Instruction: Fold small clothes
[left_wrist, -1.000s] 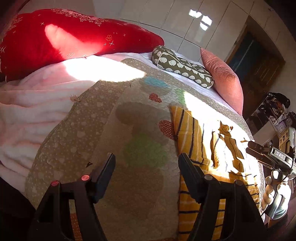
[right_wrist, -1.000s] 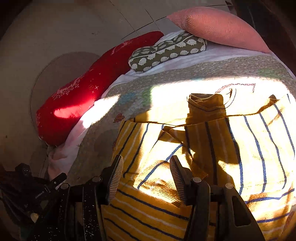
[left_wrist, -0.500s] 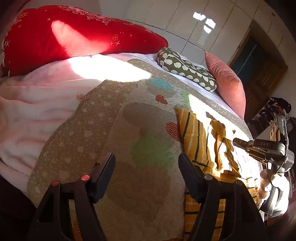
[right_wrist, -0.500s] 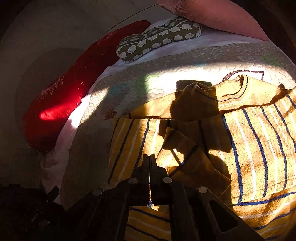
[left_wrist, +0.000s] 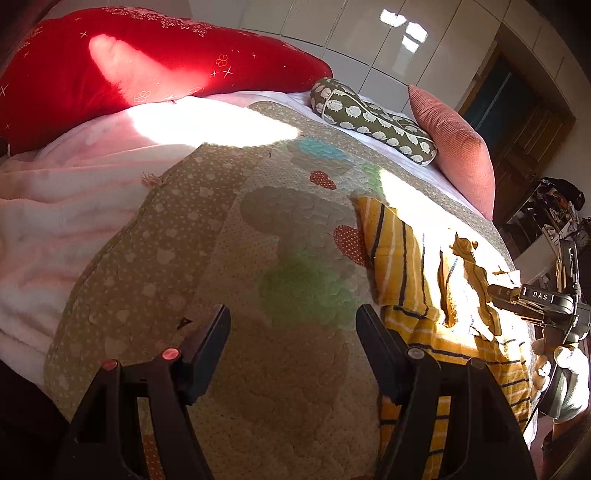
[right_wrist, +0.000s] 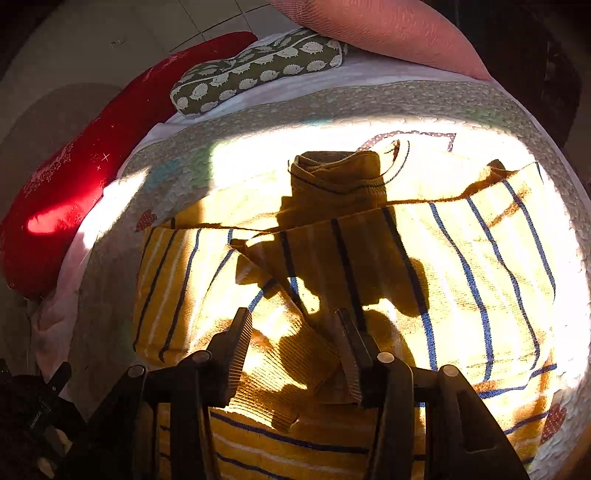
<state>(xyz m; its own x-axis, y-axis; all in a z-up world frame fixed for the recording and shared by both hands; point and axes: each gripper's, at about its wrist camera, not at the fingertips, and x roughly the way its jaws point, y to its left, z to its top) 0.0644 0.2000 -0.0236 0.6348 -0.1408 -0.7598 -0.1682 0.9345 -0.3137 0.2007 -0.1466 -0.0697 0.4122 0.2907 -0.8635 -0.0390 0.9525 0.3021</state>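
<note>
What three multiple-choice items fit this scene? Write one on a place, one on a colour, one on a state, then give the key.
1. Where does the striped sweater lie?
A. on the quilt
B. on the red pillow
C. on the floor

2. What colour are its thin stripes?
A. green
B. blue
C. pink

3. How does the right gripper stand?
A. shut on the collar
B. out of view
C. open, fingers either side of a ribbed cuff

Key: A, quilt shows around the sweater; B, blue lines cross the yellow knit; C, a gap shows between the fingers.
</note>
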